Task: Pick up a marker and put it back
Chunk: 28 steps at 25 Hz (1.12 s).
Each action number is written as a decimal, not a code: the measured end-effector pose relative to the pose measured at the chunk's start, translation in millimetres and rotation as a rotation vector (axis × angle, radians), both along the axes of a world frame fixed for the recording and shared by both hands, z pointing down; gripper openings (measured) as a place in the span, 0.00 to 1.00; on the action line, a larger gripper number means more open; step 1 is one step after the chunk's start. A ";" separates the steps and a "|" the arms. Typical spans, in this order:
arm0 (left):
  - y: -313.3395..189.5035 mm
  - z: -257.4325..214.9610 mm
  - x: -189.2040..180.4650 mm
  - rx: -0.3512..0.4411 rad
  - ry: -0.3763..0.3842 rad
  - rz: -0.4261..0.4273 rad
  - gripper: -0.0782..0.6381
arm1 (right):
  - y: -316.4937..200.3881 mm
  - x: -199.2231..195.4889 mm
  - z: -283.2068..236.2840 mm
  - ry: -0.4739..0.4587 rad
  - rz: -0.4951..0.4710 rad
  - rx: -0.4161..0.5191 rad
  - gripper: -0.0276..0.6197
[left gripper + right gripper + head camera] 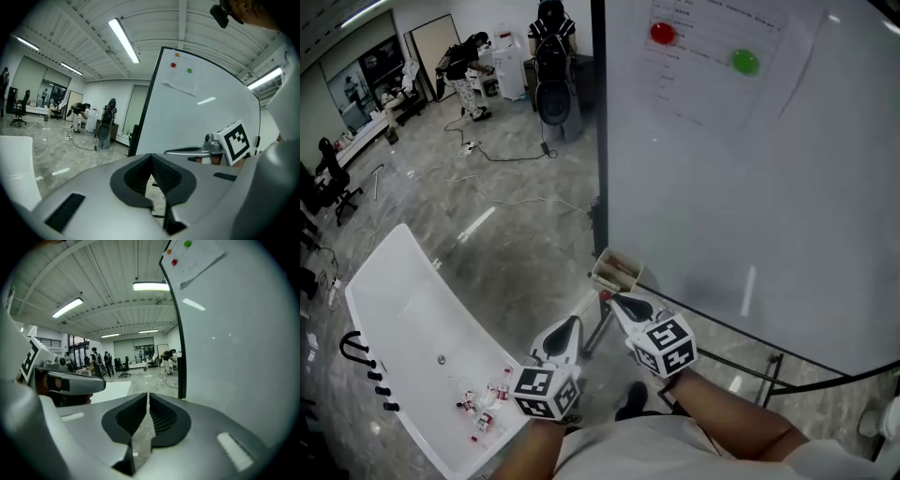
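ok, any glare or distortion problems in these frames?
Head view: a light streak glares on the whiteboard, the floor is shiny, otherwise sharp. Left gripper view: heavy fisheye, black corners, the whiteboard edge bows. Right gripper view: same fisheye, the ceiling lamp is blown out.

Whiteboard closes off the entire right side. A small box-like object sits at its lower left corner, just ahead of the right tool. White worktop bounds the left, with small items cluttering its near end. Open floor lies between them. Cables trail across it farther out.
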<state>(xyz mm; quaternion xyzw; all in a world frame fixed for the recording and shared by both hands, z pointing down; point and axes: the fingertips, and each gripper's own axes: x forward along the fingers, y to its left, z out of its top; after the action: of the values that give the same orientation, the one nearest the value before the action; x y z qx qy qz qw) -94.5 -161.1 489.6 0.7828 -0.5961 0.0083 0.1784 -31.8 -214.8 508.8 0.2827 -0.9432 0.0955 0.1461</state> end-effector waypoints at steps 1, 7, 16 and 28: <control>-10.5 1.6 -1.8 -0.006 -0.002 -0.010 0.12 | -14.6 -5.3 6.0 0.033 -0.028 -0.001 0.05; -48.0 12.6 -23.9 -0.037 -0.003 -0.026 0.11 | -70.1 -42.1 60.4 0.301 -0.147 0.020 0.14; -66.0 19.6 -63.6 -0.049 0.012 0.015 0.11 | -102.5 -72.3 141.3 0.672 -0.174 0.111 0.18; -69.1 26.3 -82.8 -0.062 0.013 0.023 0.11 | -103.2 -72.8 145.6 0.640 -0.115 0.171 0.16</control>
<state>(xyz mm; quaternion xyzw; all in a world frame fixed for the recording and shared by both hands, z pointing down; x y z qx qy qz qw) -177.3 -230.2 515.8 0.7836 -0.5855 0.0237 0.2066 -104.6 -318.0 654.5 0.2557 -0.8684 -0.0862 0.4159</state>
